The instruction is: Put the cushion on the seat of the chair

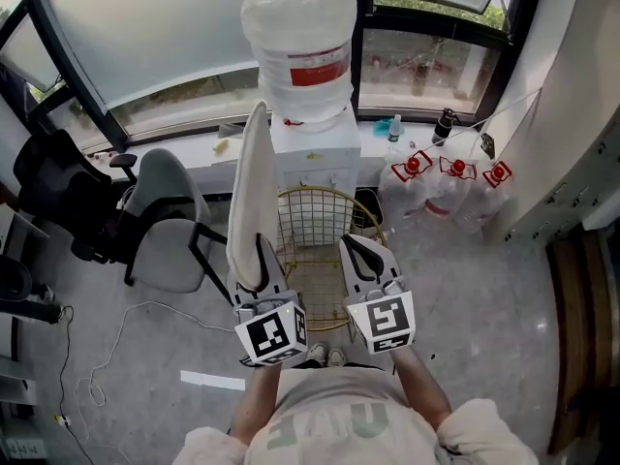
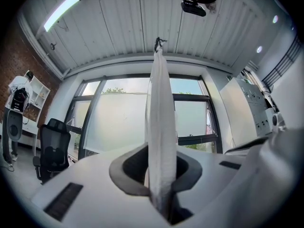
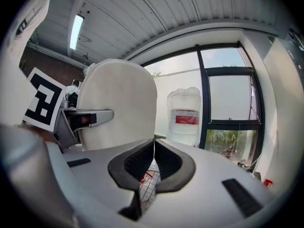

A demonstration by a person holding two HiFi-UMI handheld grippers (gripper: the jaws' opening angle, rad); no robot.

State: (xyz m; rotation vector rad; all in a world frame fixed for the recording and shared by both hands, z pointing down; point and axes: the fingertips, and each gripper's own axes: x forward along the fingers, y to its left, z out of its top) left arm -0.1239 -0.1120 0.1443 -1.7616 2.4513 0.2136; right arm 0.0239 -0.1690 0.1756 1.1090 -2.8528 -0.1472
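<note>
Cushion (image 1: pixel 250 187): white, flat, stood on edge, raised over the left side of the gold wire chair (image 1: pixel 318 260), whose seat lies bare. Left tool (image 1: pixel 254 264): pinching the cushion by its lower edge. Right tool (image 1: pixel 371 260): pressed together with nothing in it, over the chair's right side. Step in hand, by my reckoning: bringing the cushion to the chair, with the placing not yet done. The next move calls for tipping the cushion flat and lowering it square onto the seat before letting go. Only the head view shows the chair beneath both tools and the water dispenser (image 1: pixel 312 158) behind the chair. The left gripper view gives the cushion's thin edge, the right gripper view its broad face.
</note>
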